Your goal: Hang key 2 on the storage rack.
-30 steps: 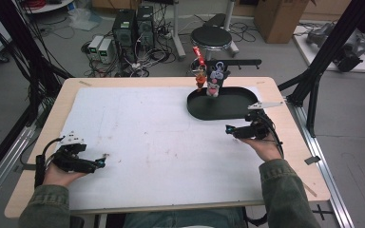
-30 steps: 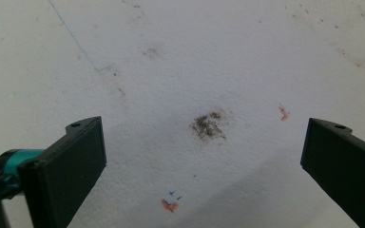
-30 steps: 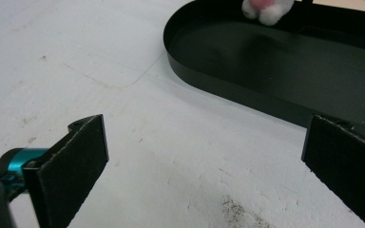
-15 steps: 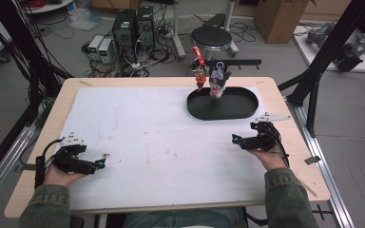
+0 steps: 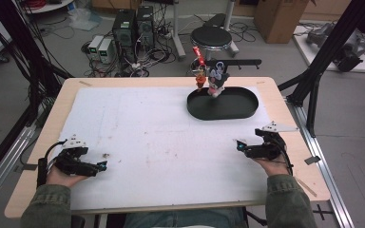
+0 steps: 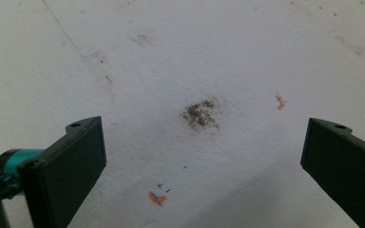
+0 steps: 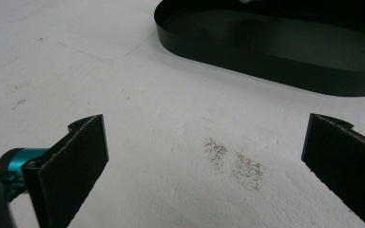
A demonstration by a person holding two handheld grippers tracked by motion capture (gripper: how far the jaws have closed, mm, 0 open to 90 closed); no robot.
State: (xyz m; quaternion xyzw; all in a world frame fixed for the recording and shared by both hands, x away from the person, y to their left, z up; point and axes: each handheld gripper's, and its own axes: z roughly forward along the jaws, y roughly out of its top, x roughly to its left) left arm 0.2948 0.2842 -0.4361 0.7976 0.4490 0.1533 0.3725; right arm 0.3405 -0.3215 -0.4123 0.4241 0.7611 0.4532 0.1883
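Now we look first at the black oval tray [image 5: 228,110], the thing nearest to our right gripper [image 5: 241,146]. It sits on the far right part of the white foam mat [image 5: 161,137], near the far edge of the table [image 5: 47,123]. Its wall is low and dark, its floor is flat and a little shiny, and from the right gripper view the tray [image 7: 266,61] has no object on the part of the floor that we can see. At its far rim, in the high view, stands a small cluster of colourful items [image 5: 211,78]; they are too small for us to tell what they are.

Our right gripper [image 7: 204,156] is on the near right side of the mat, apart from the tray and pointing toward the middle of the table. Its jaws are spread wide and nothing is between them; under the gap we see bare foam with a grey speckled stain [image 7: 237,164].

Our left gripper [image 5: 100,165] rests at the near left corner of the mat, well apart from the tray. In the left gripper view this gripper [image 6: 202,156] also stands wide, holding nothing, above a dark smudge [image 6: 199,113] and some small orange and blue marks [image 6: 158,195].
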